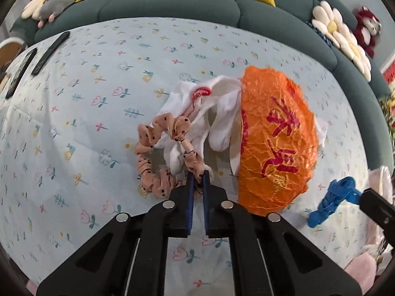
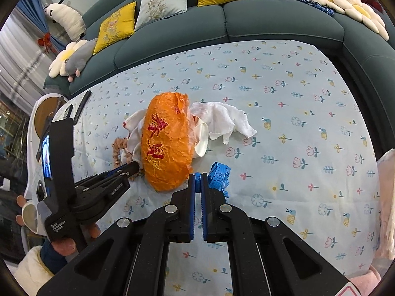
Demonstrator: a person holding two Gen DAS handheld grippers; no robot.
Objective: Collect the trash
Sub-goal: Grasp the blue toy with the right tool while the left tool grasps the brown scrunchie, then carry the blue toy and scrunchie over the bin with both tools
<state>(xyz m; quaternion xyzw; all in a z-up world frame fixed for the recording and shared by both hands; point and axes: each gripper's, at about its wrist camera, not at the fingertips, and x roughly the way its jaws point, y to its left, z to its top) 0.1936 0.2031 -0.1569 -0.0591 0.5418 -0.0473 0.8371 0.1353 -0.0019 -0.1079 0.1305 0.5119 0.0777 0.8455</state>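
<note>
Pink dotted scrunchie point(image 1: 158, 162) pinched in left claw point(image 1: 197, 176), blue tape measure point(image 2: 218, 175) clamped in right claw point(image 2: 197, 178), white cloth point(image 2: 222, 120) spread only in right view

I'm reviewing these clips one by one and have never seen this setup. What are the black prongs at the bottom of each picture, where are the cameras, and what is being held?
No robot: a person carries a two-finger clamp in each hand, each with a camera looking along its fingers. In the left camera's picture, the left gripper is shut on a pink dotted scrunchie. In the right camera's, the right gripper is shut on a blue tape measure. On the flowered tablecloth also lie an orange bag and white cloths. A sofa stands behind.
</note>
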